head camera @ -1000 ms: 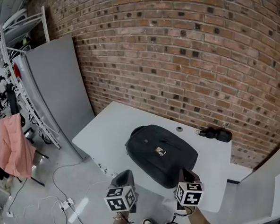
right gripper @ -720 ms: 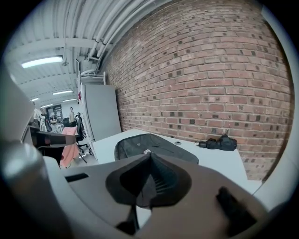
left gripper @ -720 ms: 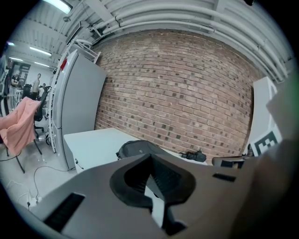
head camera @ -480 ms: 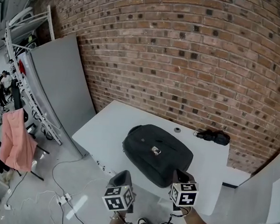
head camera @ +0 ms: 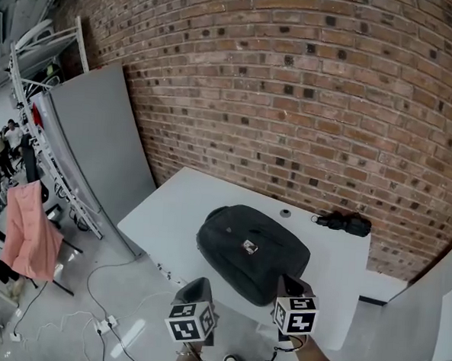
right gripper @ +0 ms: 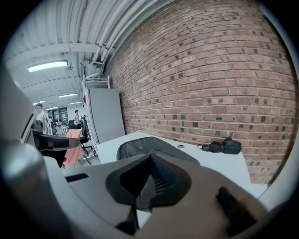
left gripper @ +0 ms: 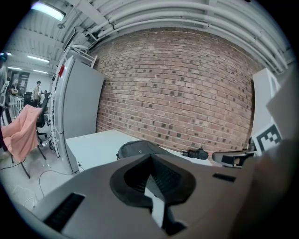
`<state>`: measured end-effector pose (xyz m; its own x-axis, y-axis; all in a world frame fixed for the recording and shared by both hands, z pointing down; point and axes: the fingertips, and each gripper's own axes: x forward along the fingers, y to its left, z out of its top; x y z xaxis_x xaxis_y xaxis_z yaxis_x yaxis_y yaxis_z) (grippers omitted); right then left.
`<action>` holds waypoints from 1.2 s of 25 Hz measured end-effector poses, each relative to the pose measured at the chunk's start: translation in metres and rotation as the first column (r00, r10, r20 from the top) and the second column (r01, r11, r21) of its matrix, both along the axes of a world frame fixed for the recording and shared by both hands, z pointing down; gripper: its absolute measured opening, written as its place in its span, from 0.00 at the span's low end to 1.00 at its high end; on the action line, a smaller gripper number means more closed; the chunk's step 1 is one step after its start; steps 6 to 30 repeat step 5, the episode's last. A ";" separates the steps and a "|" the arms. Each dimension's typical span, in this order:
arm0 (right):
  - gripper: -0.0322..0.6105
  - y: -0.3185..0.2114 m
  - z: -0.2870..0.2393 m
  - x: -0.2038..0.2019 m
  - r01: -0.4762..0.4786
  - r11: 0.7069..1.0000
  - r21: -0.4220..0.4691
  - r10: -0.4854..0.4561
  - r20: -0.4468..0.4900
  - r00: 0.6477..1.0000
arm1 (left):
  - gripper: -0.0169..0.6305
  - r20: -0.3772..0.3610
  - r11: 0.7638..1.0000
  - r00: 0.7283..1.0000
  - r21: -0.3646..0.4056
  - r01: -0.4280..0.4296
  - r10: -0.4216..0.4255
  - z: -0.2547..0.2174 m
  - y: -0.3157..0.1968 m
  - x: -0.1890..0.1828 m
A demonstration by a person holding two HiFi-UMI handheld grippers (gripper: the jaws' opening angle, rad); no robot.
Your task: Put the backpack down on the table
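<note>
- The backpack (head camera: 252,250) is laid flat on the bench (head camera: 171,211), long axis slantwise — ahead of both grippers.
- Left gripper (left gripper: 152,158) and right gripper (right gripper: 149,158) are held closed, fingers empty — the right is nearer.

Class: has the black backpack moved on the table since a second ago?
No. The backpack keeps the same gap to the small round thing on the table; only the camera shifted.
</note>
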<state>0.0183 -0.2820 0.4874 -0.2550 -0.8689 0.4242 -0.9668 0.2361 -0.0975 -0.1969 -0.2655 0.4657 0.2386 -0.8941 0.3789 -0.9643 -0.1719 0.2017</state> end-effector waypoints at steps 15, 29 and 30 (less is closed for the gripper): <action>0.10 -0.003 -0.002 0.006 0.003 1.000 0.009 -0.003 0.004 1.000 | 0.05 0.005 1.000 1.000 -0.013 0.007 -0.007 0.005 -0.002 0.005; 0.10 -0.003 -0.002 0.006 0.003 1.000 0.009 -0.003 0.004 1.000 | 0.05 0.005 1.000 1.000 -0.013 0.007 -0.007 0.005 -0.002 0.005; 0.10 -0.003 -0.002 0.006 0.003 1.000 0.009 -0.003 0.004 1.000 | 0.05 0.005 1.000 1.000 -0.013 0.007 -0.007 0.005 -0.002 0.005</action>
